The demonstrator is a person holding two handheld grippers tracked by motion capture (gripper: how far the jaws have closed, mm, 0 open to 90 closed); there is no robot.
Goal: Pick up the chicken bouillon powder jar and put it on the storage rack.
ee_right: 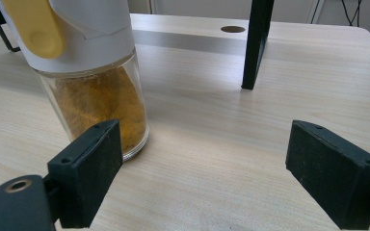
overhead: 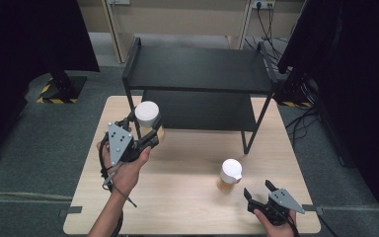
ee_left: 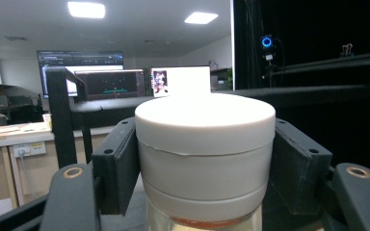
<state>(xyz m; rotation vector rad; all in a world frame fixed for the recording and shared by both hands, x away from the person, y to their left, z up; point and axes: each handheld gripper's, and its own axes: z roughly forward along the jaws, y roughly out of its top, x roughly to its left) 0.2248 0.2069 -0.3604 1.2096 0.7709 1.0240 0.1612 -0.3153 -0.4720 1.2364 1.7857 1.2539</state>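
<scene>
Jar in the left gripper: glass spice jar (overhead: 149, 121) with a fat white lid, held up off the table (overhead: 187, 207) near its back-left corner, right in front of the black shelf rack (overhead: 197, 74). Stands pretty much upright.
Left gripper: left gripper (overhead: 145, 129) has both jaws clamped on the jar's white cap. In the left gripper view the lid (ee_left: 205, 144) sits dead centre with a black pad pressed against each side, and there's a sliver of glass with something orange-brown showing below the cap.
Left hand: left hand (overhead: 126, 165) wraps the gripper body from below, grey three-cornered plate on top, cable trailing down toward the forearm.
Second jar: second jar (overhead: 229, 176) stands on the table, right of centre, well apart from the held one. White cap too, with a yellow flap on it, and yellow-orange powder (ee_right: 101, 103) inside the glass.
Right gripper: right gripper (overhead: 259, 190) is low at the front-right of the table, jaws spread wide with nothing between them. Its near pad sits just beside the base of the second jar, but I can't tell if it actually touches.
Right hand: right hand (overhead: 276, 219) is at the bottom edge of the high view.
Shelf rack: two black tiers, both bare; one leg (ee_right: 256, 43) stands on the wood behind the second jar.
</scene>
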